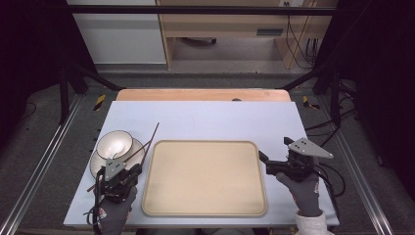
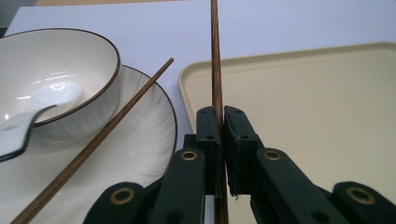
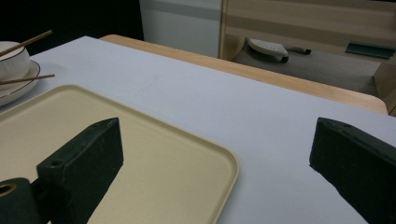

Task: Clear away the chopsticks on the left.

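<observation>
A white bowl (image 1: 113,143) with a dark rim stands on a white plate (image 1: 94,166) at the table's left. A white spoon (image 2: 28,121) rests inside the bowl (image 2: 56,60). My left gripper (image 1: 133,170) is just in front of the plate, shut on a brown chopstick (image 2: 216,65) that points away over the mat. A second chopstick (image 2: 107,128) lies slanted across the plate (image 2: 140,140). A beige tray (image 1: 205,178) fills the table's middle. My right gripper (image 1: 275,150) hovers at the tray's right edge, open, with nothing between its jaws.
A pale blue mat (image 1: 205,117) covers the table, with a wooden strip (image 1: 200,94) along the far edge. In the right gripper view the tray's corner (image 3: 219,158) lies under my right gripper (image 3: 217,126). Shelving and cables stand beyond the table.
</observation>
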